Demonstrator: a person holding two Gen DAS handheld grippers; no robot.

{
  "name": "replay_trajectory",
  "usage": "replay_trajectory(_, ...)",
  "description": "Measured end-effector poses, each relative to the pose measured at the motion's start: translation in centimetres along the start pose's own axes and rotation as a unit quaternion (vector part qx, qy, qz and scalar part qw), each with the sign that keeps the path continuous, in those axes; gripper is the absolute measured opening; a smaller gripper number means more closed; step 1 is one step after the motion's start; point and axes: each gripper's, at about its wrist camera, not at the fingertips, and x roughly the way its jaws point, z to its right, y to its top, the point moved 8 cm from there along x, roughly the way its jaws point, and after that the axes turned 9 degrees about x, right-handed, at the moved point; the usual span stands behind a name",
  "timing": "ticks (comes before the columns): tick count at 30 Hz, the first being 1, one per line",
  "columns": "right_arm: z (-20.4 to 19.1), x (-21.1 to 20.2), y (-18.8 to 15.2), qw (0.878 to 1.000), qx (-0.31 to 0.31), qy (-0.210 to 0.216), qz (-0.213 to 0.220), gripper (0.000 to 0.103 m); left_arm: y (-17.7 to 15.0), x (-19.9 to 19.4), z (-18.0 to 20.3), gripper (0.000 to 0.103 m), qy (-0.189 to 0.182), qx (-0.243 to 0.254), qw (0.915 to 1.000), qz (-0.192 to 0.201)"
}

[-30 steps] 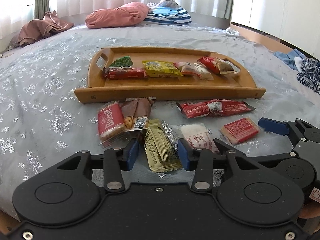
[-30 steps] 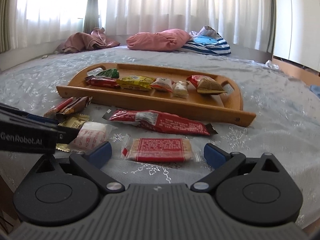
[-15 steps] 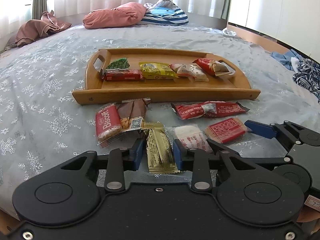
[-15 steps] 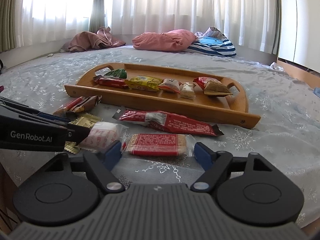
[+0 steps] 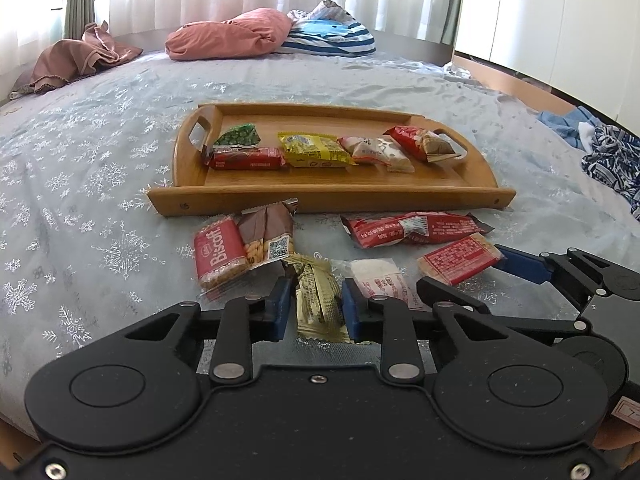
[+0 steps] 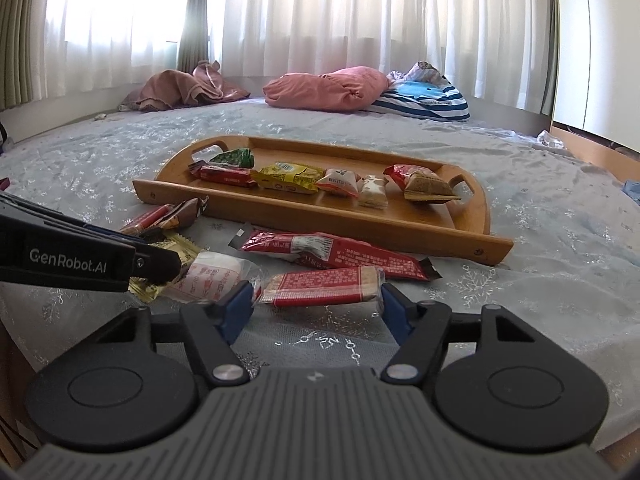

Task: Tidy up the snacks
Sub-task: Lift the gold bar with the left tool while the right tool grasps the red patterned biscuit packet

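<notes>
A wooden tray (image 5: 328,194) (image 6: 320,224) on the bed holds several snack packets in a row. More packets lie in front of it. My left gripper (image 5: 314,310) has its blue pads on either side of a gold packet (image 5: 318,300), close to touching it. My right gripper (image 6: 316,310) is around a flat red cracker packet (image 6: 324,286) (image 5: 460,258), its pads at the packet's two ends. A red Biscoff packet (image 5: 218,256), a brown packet (image 5: 268,236), a white packet (image 5: 380,278) and a long red packet (image 5: 412,228) lie beside them.
Pink pillow (image 5: 228,38), striped cushion (image 5: 328,36) and brown cloth (image 5: 76,56) lie at the far side of the bed. Blue clothes (image 5: 600,148) lie at the right. The bed's front edge is just below both grippers.
Both grippers have narrowed: the left around the gold packet, the right around the red cracker packet. Both have moved slightly forward towards their packets.
</notes>
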Motion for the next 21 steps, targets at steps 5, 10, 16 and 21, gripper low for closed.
replay_trajectory(5, 0.4, -0.5, 0.5, 1.000, 0.008, -0.004, 0.008, 0.071, 0.3, -0.7, 0.0, 0.023, -0.003, -0.003, 1.0000, 0.008)
replay_trajectory(10, 0.7, -0.7, 0.8, 1.000, 0.019, -0.006, 0.013, 0.071, 0.2, -0.7, 0.1, 0.022, 0.000, 0.001, 1.0000, 0.007)
replay_trajectory(16, 0.8, -0.6, 0.7, 1.000, 0.019, -0.010, 0.012, 0.071, -0.9, -0.4, 0.1, 0.031, 0.023, 0.020, 0.9995, -0.004)
replay_trajectory(21, 0.9, -0.6, 0.6, 1.000, 0.021, -0.014, 0.010, 0.071, -0.7, 0.3, 0.1, 0.038, 0.026, 0.019, 0.9995, -0.005)
